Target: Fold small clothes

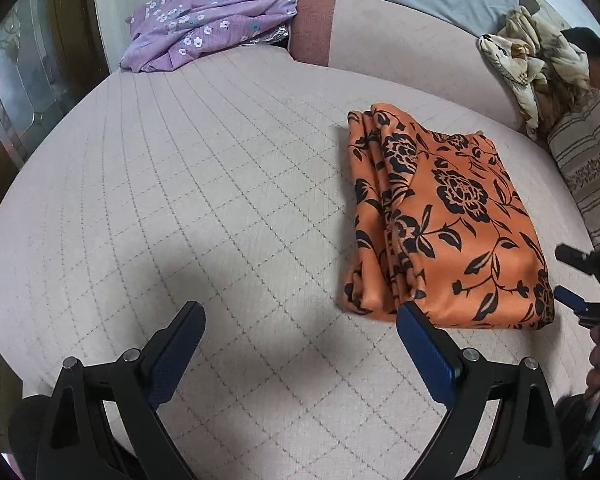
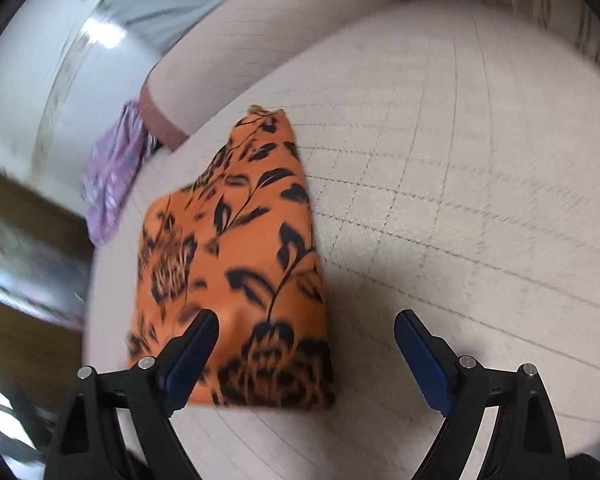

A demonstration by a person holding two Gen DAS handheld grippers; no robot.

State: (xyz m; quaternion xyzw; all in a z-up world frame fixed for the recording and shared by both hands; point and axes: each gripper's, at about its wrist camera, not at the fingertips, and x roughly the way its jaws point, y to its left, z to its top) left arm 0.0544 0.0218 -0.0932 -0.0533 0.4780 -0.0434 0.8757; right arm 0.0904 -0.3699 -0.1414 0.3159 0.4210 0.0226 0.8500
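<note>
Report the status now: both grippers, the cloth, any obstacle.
Left gripper open, right gripper open, both empty. Orange black-flowered cloth folded on the pink quilted bed. Nothing in the way.

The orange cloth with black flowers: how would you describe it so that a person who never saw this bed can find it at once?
Start from the wide pale quilted bed cover with its stitched grid. On it, toward the right side in the left wrist view, lies the folded orange cloth, a neat flat stack. Its bold black flower print sets it apart from the crumpled lilac garment near the bolster and the cream bundle.
</note>
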